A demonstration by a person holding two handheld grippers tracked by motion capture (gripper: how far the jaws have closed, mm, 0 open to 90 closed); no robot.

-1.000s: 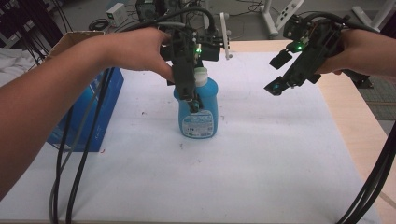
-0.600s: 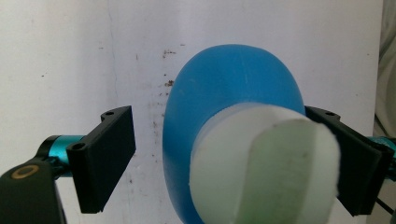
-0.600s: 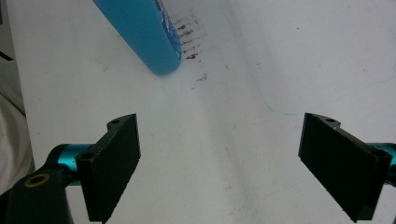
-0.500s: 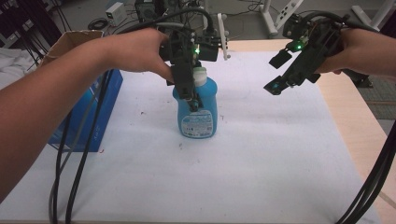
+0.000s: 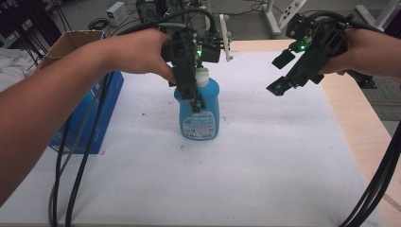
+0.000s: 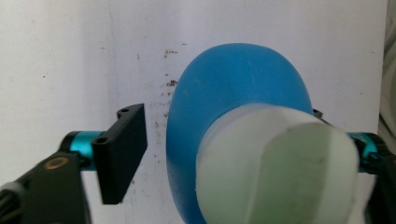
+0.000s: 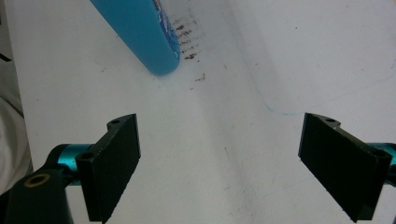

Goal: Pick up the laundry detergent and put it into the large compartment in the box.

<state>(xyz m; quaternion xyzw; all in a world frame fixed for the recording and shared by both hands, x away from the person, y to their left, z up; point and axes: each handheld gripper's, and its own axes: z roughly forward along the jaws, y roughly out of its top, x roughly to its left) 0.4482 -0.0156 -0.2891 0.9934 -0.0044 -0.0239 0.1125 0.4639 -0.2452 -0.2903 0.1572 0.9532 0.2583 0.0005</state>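
At the far left, beside the left forearm, a blue box (image 5: 101, 101) sat on the white table cover (image 5: 265, 179). The left gripper (image 5: 189, 92) hung above the blue bottle (image 5: 199, 113), its 2 jaws spread either side of the pale cap (image 6: 275, 168), the near jaw clear of the plastic, so nothing was gripped. The bottle stood upright directly beneath it. It looked full, fairly heavy and slick; the neck under the cap seemed the surest hold. The right gripper (image 5: 283, 71), off to the bottle's right, was raised, jaws wide, empty
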